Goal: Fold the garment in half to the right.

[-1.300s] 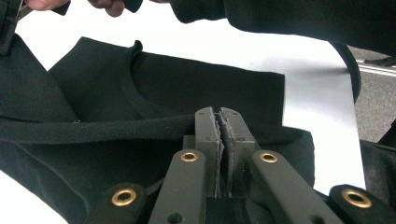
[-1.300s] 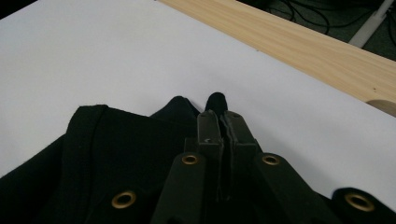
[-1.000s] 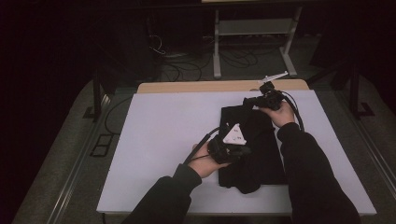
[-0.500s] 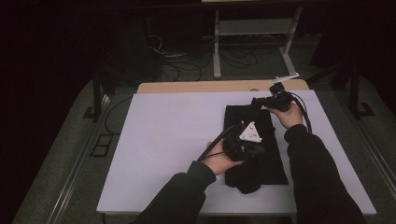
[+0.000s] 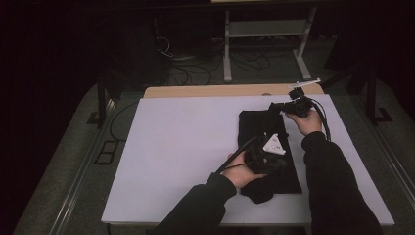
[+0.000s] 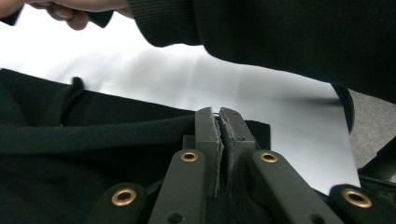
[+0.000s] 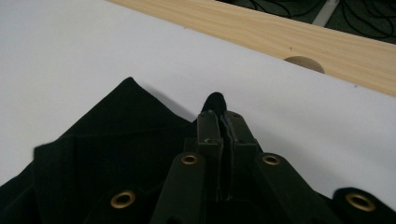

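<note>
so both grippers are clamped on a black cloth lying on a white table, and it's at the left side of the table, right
Not quite: the black cloth lies at the right side of the white table, as the high view shows. The rest holds: the left gripper and the right gripper are each shut on the cloth.

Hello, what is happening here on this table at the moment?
A person is handling a black garment on a white table with two hand-held grippers. The right gripper is shut on a bit of the cloth at the garment's far end, near the wooden strip. The left gripper is shut on the cloth near its right-hand edge, closer to the person. It looks like folding or straightening, though I cannot be sure.
</note>
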